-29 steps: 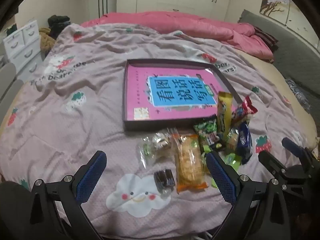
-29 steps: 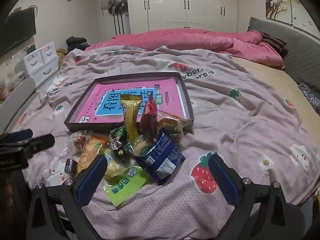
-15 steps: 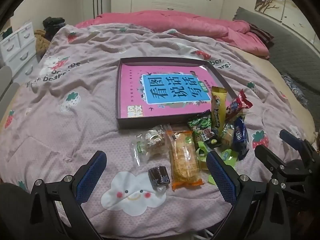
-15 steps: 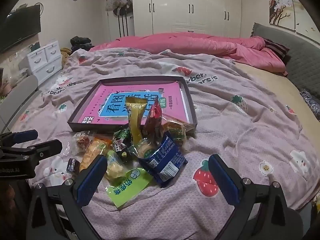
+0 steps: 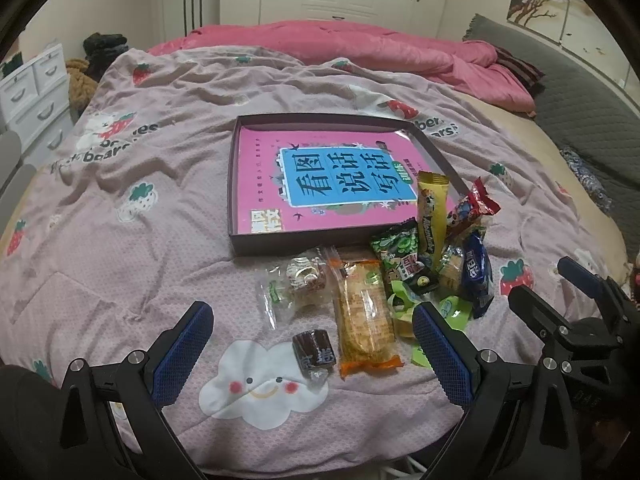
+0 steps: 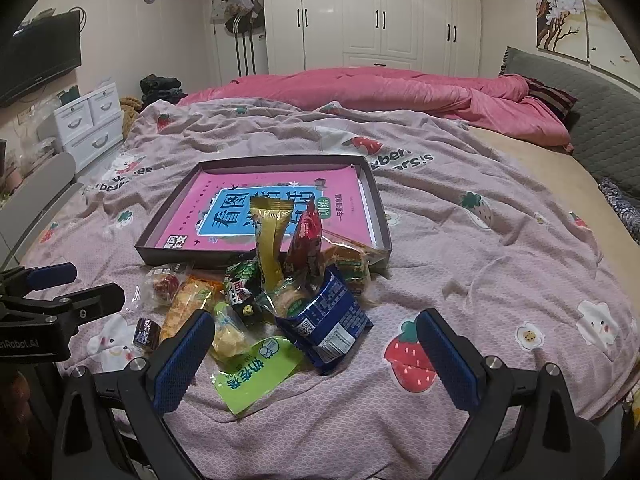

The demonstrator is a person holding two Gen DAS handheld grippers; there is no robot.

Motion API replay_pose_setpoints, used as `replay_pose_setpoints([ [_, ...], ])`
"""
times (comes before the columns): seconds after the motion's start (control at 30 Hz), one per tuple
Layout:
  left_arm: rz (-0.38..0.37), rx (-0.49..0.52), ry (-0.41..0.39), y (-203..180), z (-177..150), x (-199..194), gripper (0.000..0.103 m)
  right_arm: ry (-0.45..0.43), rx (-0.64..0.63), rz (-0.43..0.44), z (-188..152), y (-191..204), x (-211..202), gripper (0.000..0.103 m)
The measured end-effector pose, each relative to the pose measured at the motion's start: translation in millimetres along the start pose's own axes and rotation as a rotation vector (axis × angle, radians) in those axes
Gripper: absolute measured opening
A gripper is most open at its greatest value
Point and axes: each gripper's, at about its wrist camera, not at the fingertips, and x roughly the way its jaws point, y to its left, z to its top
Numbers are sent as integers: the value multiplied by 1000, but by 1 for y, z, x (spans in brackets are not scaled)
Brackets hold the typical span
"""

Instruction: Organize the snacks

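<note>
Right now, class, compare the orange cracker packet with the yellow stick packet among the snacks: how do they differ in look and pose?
The orange cracker packet lies flat on the blanket; the yellow stick packet stands propped up in the pile, tilted. The cracker packet is wide with a clear window showing its contents; the stick packet is narrow and opaque. The cracker packet lies at the pile's edge; the stick packet leans among other snacks. Both are sealed and outside the tray.

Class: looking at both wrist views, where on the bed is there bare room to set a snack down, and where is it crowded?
Bare blanket lies left of the box, and right of the blue packet. It is crowded at the snack pile along the box's near edge.
</note>
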Motion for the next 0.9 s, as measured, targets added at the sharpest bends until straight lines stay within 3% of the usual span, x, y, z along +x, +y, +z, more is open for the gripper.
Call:
replay_pose_setpoints([
  [0.9,-4,13,6,-1,0,0,100,-1,0,-2,-1,-1,-2,102],
])
